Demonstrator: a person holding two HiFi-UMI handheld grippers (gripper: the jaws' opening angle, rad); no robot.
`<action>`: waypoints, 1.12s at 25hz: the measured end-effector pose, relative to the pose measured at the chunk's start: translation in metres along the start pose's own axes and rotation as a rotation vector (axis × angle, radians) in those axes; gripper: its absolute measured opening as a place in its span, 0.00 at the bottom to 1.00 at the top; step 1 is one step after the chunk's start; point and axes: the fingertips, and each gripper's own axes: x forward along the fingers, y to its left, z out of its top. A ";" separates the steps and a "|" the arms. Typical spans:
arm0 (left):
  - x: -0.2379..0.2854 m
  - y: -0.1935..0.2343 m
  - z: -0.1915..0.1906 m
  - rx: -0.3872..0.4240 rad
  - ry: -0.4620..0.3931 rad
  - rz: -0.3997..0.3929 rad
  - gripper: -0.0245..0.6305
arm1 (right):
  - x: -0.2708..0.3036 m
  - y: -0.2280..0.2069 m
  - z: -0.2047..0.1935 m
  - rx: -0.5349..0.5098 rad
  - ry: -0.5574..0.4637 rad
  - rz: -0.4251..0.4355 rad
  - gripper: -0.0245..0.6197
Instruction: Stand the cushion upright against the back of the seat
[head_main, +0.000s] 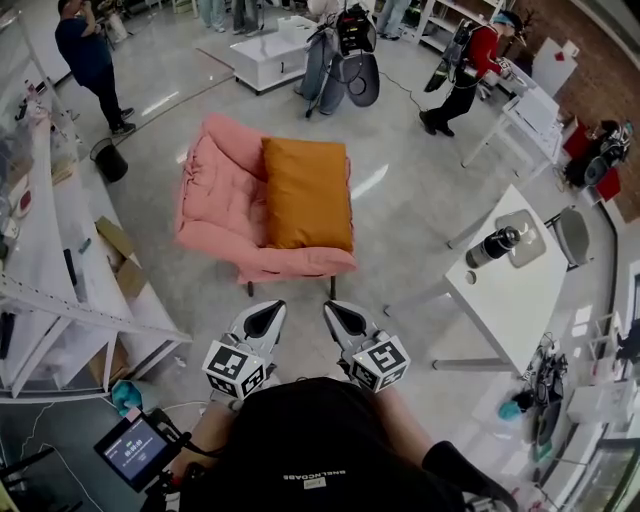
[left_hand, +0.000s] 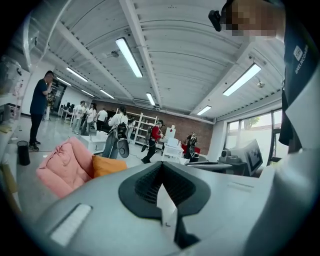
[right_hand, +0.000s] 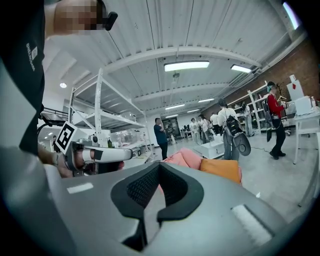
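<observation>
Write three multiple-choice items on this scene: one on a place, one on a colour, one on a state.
1. Where is the orange cushion? A on the floor; B on the armchair; C on a shelf.
2. What colour is the armchair? A blue; B green; C pink.
3. How are the left hand-held gripper and the right hand-held gripper? A both shut, empty; B both open; C clamped on the cushion.
Answers: B, the cushion rests on the armchair; C, its upholstery is pink; A, each gripper view shows jaws together, nothing between.
</observation>
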 end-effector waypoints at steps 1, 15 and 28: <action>-0.003 0.002 0.001 -0.006 -0.004 -0.009 0.07 | 0.003 0.002 -0.001 0.000 0.003 -0.002 0.05; -0.045 0.040 -0.008 0.001 0.023 -0.063 0.07 | 0.049 0.042 -0.007 0.054 -0.006 0.007 0.05; -0.090 0.084 -0.032 -0.083 0.022 0.029 0.07 | 0.083 0.068 -0.027 0.074 0.051 0.016 0.05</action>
